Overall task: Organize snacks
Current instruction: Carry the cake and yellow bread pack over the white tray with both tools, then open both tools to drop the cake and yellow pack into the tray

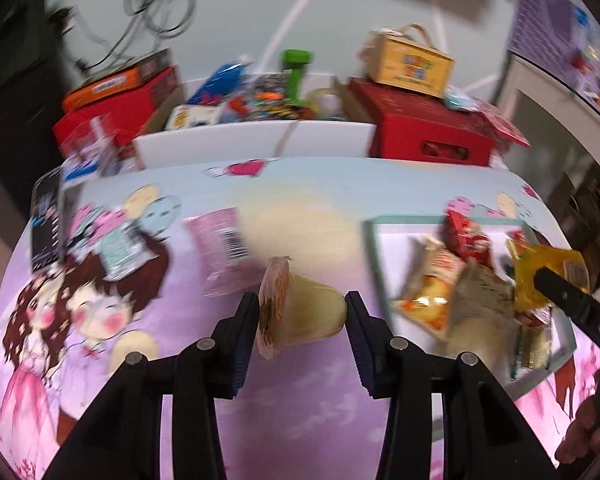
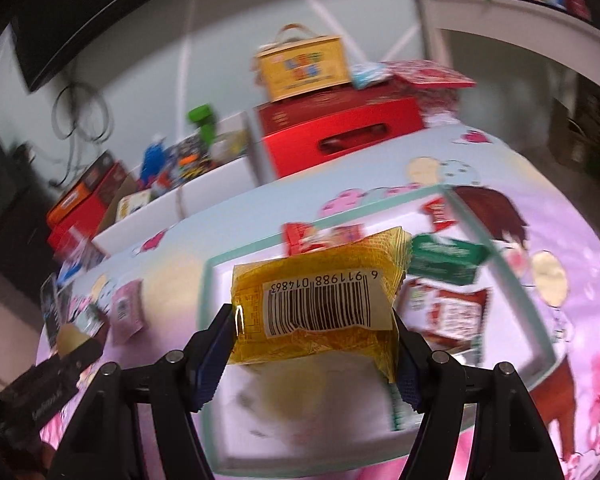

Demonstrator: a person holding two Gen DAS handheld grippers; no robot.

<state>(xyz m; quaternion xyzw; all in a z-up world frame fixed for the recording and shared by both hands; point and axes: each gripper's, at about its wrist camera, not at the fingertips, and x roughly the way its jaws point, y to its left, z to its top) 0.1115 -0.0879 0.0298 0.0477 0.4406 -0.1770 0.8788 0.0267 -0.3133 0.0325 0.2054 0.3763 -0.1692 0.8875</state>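
Observation:
My left gripper (image 1: 302, 312) is shut on a pale yellow jelly cup (image 1: 300, 312), held sideways with its foil lid to the left, above the cartoon tablecloth. My right gripper (image 2: 316, 320) is shut on a yellow snack packet (image 2: 320, 300) with a barcode label, held over a white tray with a teal rim (image 2: 208, 280). The tray (image 1: 370, 248) holds several snack packets: red ones (image 2: 448, 316), a green one (image 2: 448, 260) and an orange-yellow one (image 1: 428, 292). The right gripper's finger and packet (image 1: 548, 276) show at the right of the left wrist view.
A pink packet (image 1: 220, 240), a pale teal packet (image 1: 126, 248) and a black packet (image 1: 46, 224) lie on the cloth at left. Behind stand a white bin of snacks (image 1: 252, 140), red boxes (image 1: 428, 128) (image 1: 116, 108) and a yellow handled box (image 1: 412, 64). A white shelf (image 2: 520, 20) is at right.

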